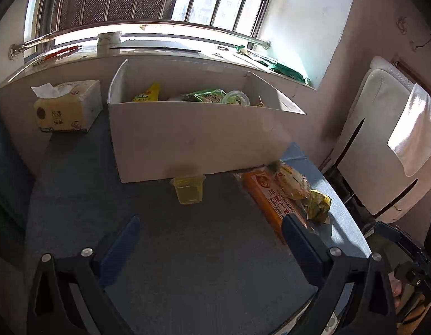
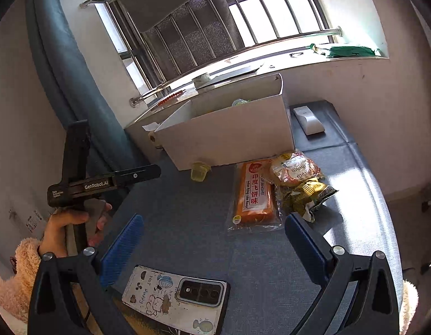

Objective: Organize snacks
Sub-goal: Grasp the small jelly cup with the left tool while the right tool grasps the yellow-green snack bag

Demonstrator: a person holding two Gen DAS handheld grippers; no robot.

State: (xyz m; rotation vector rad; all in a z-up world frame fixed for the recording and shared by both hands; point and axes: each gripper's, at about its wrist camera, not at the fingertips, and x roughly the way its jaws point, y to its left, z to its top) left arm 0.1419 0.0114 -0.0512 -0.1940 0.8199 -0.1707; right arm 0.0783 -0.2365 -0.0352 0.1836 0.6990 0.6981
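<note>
A white cardboard box (image 1: 187, 136) stands at the back of the blue table, with several snacks inside; it also shows in the right wrist view (image 2: 229, 136). A yellow jelly cup (image 1: 188, 189) lies against its front wall, also seen from the right (image 2: 199, 171). An orange cake packet (image 2: 253, 192), a round pastry packet (image 2: 295, 169) and a yellow-green bag (image 2: 307, 195) lie to the right; the orange packet (image 1: 271, 198) shows from the left too. My left gripper (image 1: 212, 231) is open and empty, short of the cup. My right gripper (image 2: 214, 231) is open and empty, above the table before the orange packet.
A tissue pack (image 1: 69, 107) stands left of the box. A phone (image 2: 176, 297) in a cartoon case lies at the table's near edge. A white remote (image 2: 308, 120) lies right of the box. A white chair (image 1: 382, 145) stands beyond the table's right edge.
</note>
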